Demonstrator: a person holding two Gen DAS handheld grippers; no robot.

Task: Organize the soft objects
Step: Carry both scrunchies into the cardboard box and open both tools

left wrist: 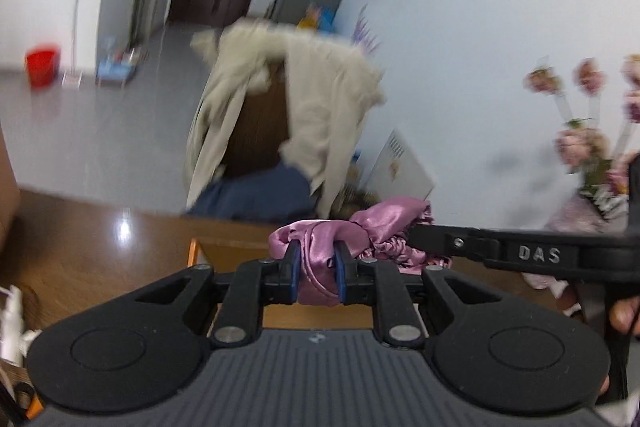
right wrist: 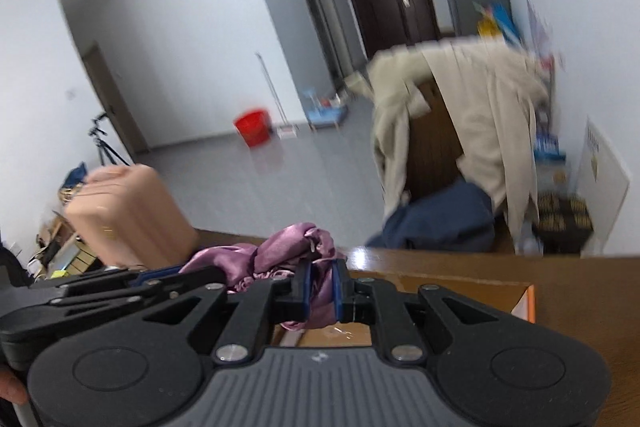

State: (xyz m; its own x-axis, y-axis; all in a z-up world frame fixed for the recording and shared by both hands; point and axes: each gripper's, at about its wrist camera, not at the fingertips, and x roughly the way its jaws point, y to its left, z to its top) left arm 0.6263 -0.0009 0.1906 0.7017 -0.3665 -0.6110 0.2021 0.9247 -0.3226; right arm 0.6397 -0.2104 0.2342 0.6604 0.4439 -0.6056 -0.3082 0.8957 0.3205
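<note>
A pink satin cloth (left wrist: 360, 231) with a ruffled edge is held up between both grippers above an open cardboard box (left wrist: 224, 251) on the brown table. My left gripper (left wrist: 316, 267) is shut on one bunched end of the cloth. My right gripper (right wrist: 320, 287) is shut on the other end of the cloth (right wrist: 280, 247). The right gripper's arm (left wrist: 520, 253) reaches in from the right in the left wrist view. The left gripper (right wrist: 120, 291) lies at the left in the right wrist view. The box (right wrist: 480, 291) has an orange corner.
A chair (left wrist: 264, 123) draped with a beige coat (left wrist: 328, 107) and a navy garment (left wrist: 260, 195) stands past the table's far edge. A vase of pink flowers (left wrist: 592, 147) stands at the right. A peach suitcase (right wrist: 132, 215) and a red bucket (right wrist: 252, 127) stand on the floor.
</note>
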